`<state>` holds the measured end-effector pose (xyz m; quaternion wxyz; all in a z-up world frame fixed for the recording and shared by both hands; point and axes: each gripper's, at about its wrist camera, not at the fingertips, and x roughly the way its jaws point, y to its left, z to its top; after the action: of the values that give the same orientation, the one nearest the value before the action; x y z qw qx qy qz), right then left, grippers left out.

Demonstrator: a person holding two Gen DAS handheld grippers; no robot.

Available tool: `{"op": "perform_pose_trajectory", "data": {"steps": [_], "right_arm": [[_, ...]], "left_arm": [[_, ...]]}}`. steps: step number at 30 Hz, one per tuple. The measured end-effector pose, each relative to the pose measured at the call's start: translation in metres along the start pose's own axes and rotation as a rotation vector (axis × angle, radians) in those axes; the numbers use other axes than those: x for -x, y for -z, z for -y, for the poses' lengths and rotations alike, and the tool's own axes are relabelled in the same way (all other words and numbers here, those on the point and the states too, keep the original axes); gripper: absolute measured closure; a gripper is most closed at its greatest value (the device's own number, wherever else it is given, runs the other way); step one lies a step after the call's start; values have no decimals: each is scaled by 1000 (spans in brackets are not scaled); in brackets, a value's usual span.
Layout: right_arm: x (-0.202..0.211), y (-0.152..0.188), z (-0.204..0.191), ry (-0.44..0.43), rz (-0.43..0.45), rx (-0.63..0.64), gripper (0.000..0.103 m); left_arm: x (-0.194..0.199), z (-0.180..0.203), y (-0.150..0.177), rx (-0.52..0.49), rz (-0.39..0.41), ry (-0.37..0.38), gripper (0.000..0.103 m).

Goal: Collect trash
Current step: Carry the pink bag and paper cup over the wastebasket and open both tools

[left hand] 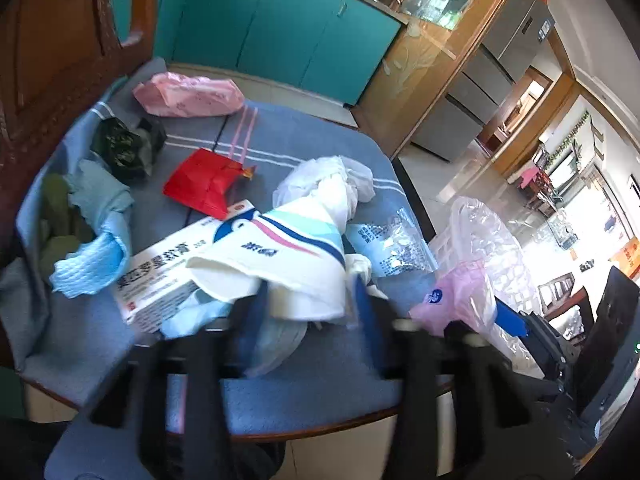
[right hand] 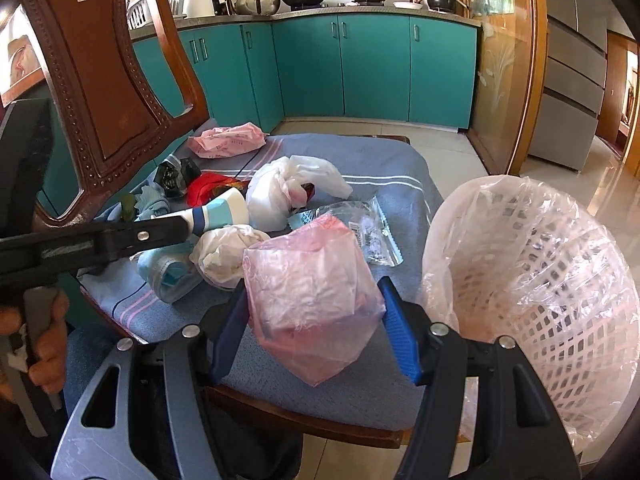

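Observation:
Trash lies on a chair seat covered with a blue striped cloth (left hand: 312, 396). My left gripper (left hand: 310, 300) is shut on a white paper wrapper with teal, pink and navy stripes (left hand: 296, 240), which rests over a white medicine box (left hand: 160, 276). In the right wrist view the same wrapper (right hand: 218, 210) sits at that gripper's tip. My right gripper (right hand: 314, 300) is shut on a pink plastic bag (right hand: 312, 292) above the seat's front edge, just left of a white lattice basket lined with clear plastic (right hand: 540, 280). The pink bag (left hand: 452, 296) also shows in the left wrist view.
On the seat lie a tied white plastic bag (right hand: 280, 192), a clear printed bag (right hand: 372, 232), a red packet (left hand: 204, 184), a dark green crumpled wrapper (left hand: 124, 152), a blue cloth (left hand: 96, 256) and another pink bag (right hand: 228, 140). The wooden chair back (right hand: 100, 80) rises on the left.

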<state>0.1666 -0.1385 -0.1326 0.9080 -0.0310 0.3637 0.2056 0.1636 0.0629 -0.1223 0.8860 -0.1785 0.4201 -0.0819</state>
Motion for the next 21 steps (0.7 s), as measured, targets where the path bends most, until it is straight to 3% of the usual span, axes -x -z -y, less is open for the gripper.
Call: {"op": "perform_pose_trajectory", "data": {"steps": [6,15,21], "right_arm": [[0,0,2,-4,4,-8,40],[9,-2,7,-6,41,-16,40],[42,-14,37,48,135,-58,40]], "left_arm": [[5,5,0,-18,40,13,88],[30,3,-11,-3,153,20,90],[62,25,-19,-40,240,69,90]]}}
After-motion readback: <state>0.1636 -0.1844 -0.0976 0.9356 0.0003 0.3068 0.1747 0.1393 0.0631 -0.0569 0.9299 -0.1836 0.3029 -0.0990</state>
